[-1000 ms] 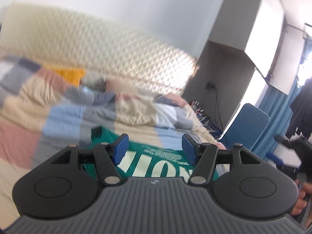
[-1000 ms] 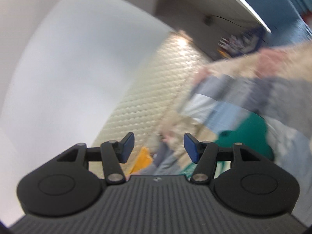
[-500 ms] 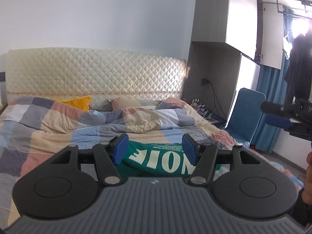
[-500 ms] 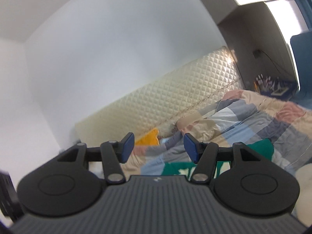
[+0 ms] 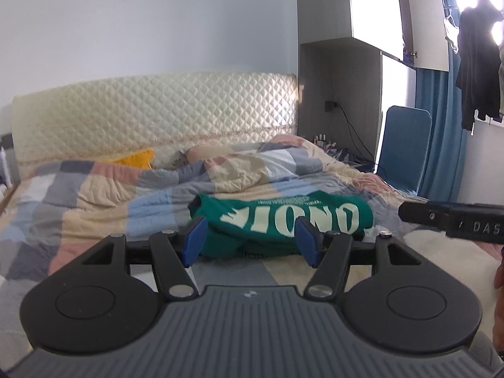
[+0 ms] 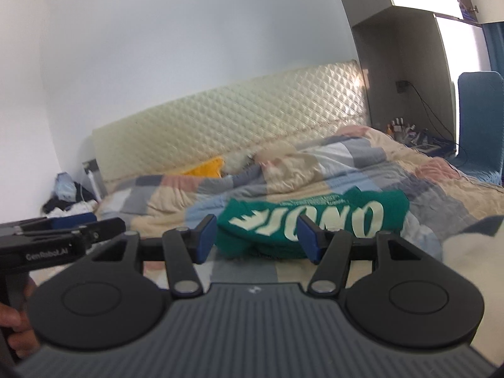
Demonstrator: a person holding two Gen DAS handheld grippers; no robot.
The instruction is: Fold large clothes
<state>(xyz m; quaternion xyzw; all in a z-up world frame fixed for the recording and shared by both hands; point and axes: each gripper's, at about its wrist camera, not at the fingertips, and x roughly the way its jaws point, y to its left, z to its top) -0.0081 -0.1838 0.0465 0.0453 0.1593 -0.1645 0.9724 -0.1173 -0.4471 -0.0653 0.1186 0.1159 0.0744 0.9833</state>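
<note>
The folded shirt (image 5: 283, 220) lay on the bed (image 5: 94, 195), at 12 o'clock just ahead of the left gripper (image 5: 250, 241). Behind it the quilt (image 5: 245, 170) was heaped before the headboard (image 5: 157, 107). A pillow (image 5: 135, 159) sat at 10 o'clock, a chair (image 5: 404, 148) at 2 o'clock beside the bed.

My left gripper (image 5: 250, 241) hides the near edge of the green shirt (image 5: 283, 217); its small print is illegible. My right gripper (image 5: 453, 219) and hand (image 5: 499, 274) are cropped at the frame's edge.
</note>
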